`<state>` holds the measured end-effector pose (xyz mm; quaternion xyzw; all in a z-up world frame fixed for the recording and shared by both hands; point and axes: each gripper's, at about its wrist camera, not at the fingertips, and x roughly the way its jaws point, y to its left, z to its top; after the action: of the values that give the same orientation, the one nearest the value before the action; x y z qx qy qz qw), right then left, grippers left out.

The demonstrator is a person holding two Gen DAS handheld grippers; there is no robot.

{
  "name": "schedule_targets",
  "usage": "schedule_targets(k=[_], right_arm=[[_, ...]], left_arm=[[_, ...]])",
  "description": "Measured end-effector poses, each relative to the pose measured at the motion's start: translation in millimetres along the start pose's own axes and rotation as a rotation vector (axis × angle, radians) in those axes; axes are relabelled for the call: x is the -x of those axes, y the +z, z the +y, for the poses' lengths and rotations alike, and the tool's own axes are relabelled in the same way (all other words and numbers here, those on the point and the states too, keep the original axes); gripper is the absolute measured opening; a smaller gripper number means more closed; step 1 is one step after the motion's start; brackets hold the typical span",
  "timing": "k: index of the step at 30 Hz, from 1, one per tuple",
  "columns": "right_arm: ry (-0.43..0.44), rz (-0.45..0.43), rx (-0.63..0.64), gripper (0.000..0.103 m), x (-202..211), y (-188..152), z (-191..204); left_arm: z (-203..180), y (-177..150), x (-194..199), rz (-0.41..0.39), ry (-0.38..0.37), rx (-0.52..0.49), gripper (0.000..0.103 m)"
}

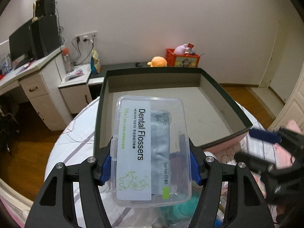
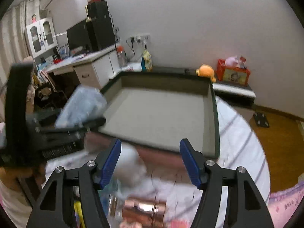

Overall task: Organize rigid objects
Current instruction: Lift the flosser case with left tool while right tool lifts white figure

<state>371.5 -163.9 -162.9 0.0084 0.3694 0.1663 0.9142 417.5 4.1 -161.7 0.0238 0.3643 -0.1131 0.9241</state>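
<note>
the left tongs (image 1: 150,163) grip a clear plastic box (image 1: 152,150) labelled "dental flossers"; the blue pads (image 1: 107,166) press on its two long sides at about mid-length. the box lies flat between the pads, lid up, with its far end reaching past the near rim of a shallow dark-rimmed tray (image 1: 224,93) and over the tray's grey floor, toward the near left corner. the near end of the box projects back toward the camera, over blurred items on the bed (image 1: 76,138).

the tray rests on the bed, on a white cover with thin stripes, and its floor is bare apart from the overhanging box. in the right wrist view the same tray (image 2: 211,114) lies ahead of the right tongs (image 2: 150,163), its near rim just beyond the fingertips.

the right tongs stand open — the pads (image 2: 112,163) are apart and grip nothing. below and between them, on the bed (image 2: 237,133), lie a blurred whitish object (image 2: 131,165) and a copper-coloured cylinder (image 2: 144,210) on its side, nearer the camera; neither touches a pad as far as the blur allows.

each view shows the other tongs at its edge — the right tongs at the right of the left wrist view, the left tongs with the box at the left of the right wrist view, both blurred.
</note>
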Motion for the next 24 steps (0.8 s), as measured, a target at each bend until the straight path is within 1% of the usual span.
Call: schedule_targets(k=[2, 4, 5, 7, 10, 11, 12, 14, 17, 18, 19, 21, 22, 23, 24], right_arm=[[0.037, 0.031, -0.015, 0.066, -3.4, -9.2, 0.7], [0.05, 0.08, -0.004, 0.066, -14.5, -13.1, 4.2], [0.048, 0.096, 0.002, 0.066, -19.3, -12.8, 6.1], [0.051, 0.129, 0.012, 0.066, -28.2, -12.9, 11.9], [0.042, 0.156, 0.04, 0.066, -36.2, -8.5, 17.8], [0.038, 0.163, 0.051, 0.066, -38.7, -6.0, 20.1], [0.039, 0.172, 0.063, 0.066, -41.0, -3.9, 22.4], [0.028, 0.194, 0.097, 0.066, -47.6, 0.2, 28.0], [0.035, 0.228, 0.122, 0.066, -53.5, -1.1, 34.8], [0.014, 0.238, 0.137, 0.065, -57.5, -1.2, 37.1], [0.003, 0.245, 0.147, 0.058, -60.1, -2.0, 37.5], [0.001, 0.252, 0.164, 0.05, -62.5, -2.5, 39.7], [-0.008, 0.256, 0.173, 0.047, -63.5, -1.8, 40.5], [-0.02, 0.268, 0.184, 0.047, -66.4, -2.0, 41.2], [-0.028, 0.28, 0.188, 0.046, -68.8, -2.9, 41.3]], left_arm=[[0.1, -1.6, 4.9, -0.01, -0.002, -0.002, 0.065], [-0.4, -5.4, 9.0, -0.01, 0.0, -0.009, 0.065], [-0.7, -6.7, 10.4, -0.01, 0.01, -0.013, 0.065], [-0.1, -10.6, 11.1, 0.002, 0.007, -0.018, 0.065], [2.4, -21.4, 8.8, 0.028, 0.018, -0.018, 0.065], [3.8, -24.7, 7.8, 0.032, 0.014, -0.013, 0.064], [6.0, -27.6, 6.8, 0.035, 0.005, 0.0, 0.057], [11.2, -30.9, 4.4, 0.049, -0.014, 0.03, 0.056], [15.3, -35.3, 2.5, 0.057, 0.0, 0.028, 0.056], [16.0, -37.6, 1.9, 0.063, 0.0, 0.029, 0.055], [17.2, -39.2, 1.9, 0.061, -0.006, 0.038, 0.055], [22.8, -40.8, -0.2, 0.07, -0.026, 0.057, 0.056], [24.0, -43.3, -2.1, 0.082, -0.014, 0.048, 0.057], [24.0, -45.7, -2.9, 0.088, -0.007, 0.035, 0.059], [24.0, -49.1, -3.5, 0.088, 0.002, 0.021, 0.064]])
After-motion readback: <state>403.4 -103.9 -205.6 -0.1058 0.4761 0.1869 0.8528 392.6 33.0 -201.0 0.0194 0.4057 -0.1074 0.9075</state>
